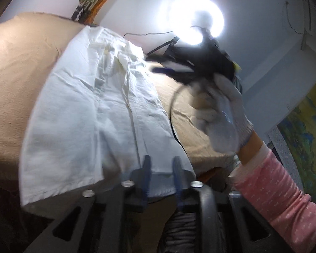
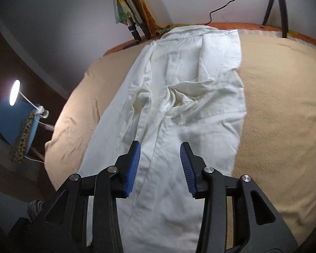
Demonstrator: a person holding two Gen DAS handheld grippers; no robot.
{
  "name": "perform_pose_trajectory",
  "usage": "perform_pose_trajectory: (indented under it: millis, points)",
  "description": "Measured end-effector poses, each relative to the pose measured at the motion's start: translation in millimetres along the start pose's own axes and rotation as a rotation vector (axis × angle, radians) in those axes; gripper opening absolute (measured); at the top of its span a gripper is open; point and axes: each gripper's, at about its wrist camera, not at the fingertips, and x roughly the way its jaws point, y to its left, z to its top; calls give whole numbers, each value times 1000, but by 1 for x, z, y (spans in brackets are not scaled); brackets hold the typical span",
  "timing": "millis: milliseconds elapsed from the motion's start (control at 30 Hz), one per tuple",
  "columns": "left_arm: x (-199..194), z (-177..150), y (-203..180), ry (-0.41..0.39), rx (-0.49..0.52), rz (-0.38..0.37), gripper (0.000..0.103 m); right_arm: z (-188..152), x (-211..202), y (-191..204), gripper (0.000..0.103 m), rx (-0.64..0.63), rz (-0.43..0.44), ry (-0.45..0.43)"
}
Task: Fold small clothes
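From the left wrist, the shirt point(image 1: 99, 109) lies flat and long on the beige blanket point(image 1: 16, 73), so that it is spread out ready for a fold. The left gripper point(image 1: 161, 172) is low at the near hem; its blue pads stand a little apart, with the white cloth showing between them, but I cannot tell if they press on it — the picture is blurred there. Beyond the cloth, a gloved hand point(image 1: 221, 118) with a pink sleeve point(image 1: 284, 194) carries the right gripper point(image 1: 170, 70) above the blanket, beside the far edge of the shirt, away from the cloth.

From the right wrist, the right gripper point(image 2: 160, 164) points down over the shirt point(image 2: 179, 105). Its jaws are clearly apart, and nothing is held — the cloth lies below them, not between the pads. The shirt is already narrowed, its sides seem turned in toward the middle with some bunching at the centre. I judge the hand hangs here to choose the next place to take hold.
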Motion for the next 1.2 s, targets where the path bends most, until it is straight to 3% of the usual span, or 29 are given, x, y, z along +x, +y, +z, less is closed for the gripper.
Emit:
perform_pose_trajectory:
  millis: [200,333,433,600,633,667,733,767,900,933,1000,1067,1100,1200]
  points:
    - [-14,8,6,0,-8,18,46,-76,-72,-26,42,101,-94,-55]
    - [4,16,9,53,-66,-24,49,-129,-82,-40,42,190,-41,-14]
    - [23,19,6,96,-65,-12,52,-163,-79,-43,42,228,19,23]
    - [52,19,10,151,-93,33,51,-188,-70,-37,42,232,50,37]
    - [56,19,9,160,-93,33,48,-189,-69,-36,41,235,63,40]
    - [60,18,8,163,-89,28,34,-190,-68,-36,39,242,86,48]
    - [68,16,7,169,-74,27,5,-192,-64,-31,12,234,104,62]
    - [69,16,7,170,-72,36,0,-192,-64,-28,10,225,93,68]
    - [55,11,-4,144,32,82,0,-197,-81,-22,6,243,161,18]
    - [51,9,-5,147,58,100,0,-200,-81,-23,6,244,138,21]
    - [37,6,-2,147,92,132,9,-207,-68,-24,6,222,44,77]
    - [16,3,1,127,121,153,26,-212,-64,-18,7,176,6,92]
    - [3,1,2,103,138,163,28,-212,-67,-12,8,151,-16,89]
    - [-31,-7,1,22,222,233,38,-207,-79,6,21,82,-88,62]
